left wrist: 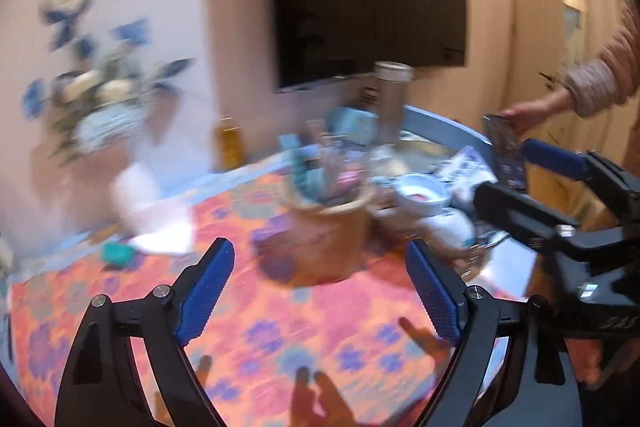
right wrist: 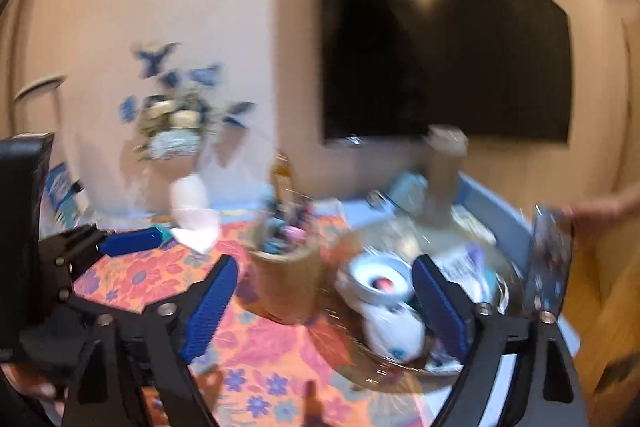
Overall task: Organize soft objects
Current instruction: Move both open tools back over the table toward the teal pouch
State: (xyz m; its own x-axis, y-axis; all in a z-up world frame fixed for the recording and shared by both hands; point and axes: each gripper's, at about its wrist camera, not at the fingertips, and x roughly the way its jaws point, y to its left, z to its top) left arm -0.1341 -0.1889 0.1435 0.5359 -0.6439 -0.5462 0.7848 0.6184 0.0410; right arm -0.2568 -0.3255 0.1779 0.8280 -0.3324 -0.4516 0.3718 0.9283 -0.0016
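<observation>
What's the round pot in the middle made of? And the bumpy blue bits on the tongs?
The pot looks like tan wood or woven fibre, matte, but the blur hides its grain. The blue pads on the tongs look like rubber or plastic: a dotted, grippy texture shows, without shine.

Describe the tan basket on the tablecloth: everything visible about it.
The basket is a round, tan container, seemingly woven, though motion blur hides the texture. It stands upright on the orange floral tablecloth, near the table's middle. It is open-topped and stuffed with small items in teal, pink and dark tones that poke above its rim; they are too blurred to identify. A white bowl lies just to its right; contact cannot be judged. Neither gripper touches it.
</observation>
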